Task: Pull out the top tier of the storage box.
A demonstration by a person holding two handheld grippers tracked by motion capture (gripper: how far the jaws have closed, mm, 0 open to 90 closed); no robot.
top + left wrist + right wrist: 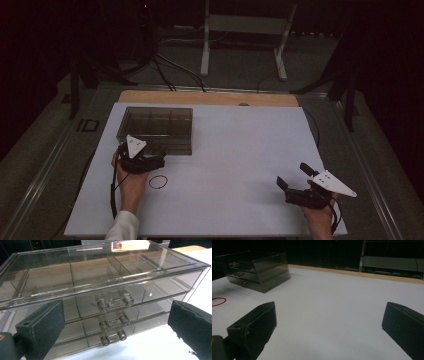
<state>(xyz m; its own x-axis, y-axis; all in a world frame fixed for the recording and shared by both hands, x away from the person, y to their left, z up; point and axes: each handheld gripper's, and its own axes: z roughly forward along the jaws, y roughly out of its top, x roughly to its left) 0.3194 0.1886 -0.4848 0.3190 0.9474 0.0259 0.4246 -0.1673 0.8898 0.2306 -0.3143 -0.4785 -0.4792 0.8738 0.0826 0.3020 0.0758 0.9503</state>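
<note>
A smoky clear plastic drawer box [156, 129] stands at the back left of the white mat [240, 150]. My left gripper [145, 156] is open right at its front face. In the left gripper view the box [75, 277] has three stacked drawers, and their handles, top [115, 302], middle [114, 321] and bottom [113, 337], lie between the jaws of my left gripper [115, 322], untouched. A red rubber band [158, 182] lies flat on the mat just right of the left hand. My right gripper [292, 175] is open and holds nothing near the front right corner.
The right gripper view has the box [257, 270] far off at the left, the red band [218, 301] at the left edge and bare mat ahead. A wooden table edge [210, 97] runs behind the mat. A white metal stand [245, 30] and cables sit beyond.
</note>
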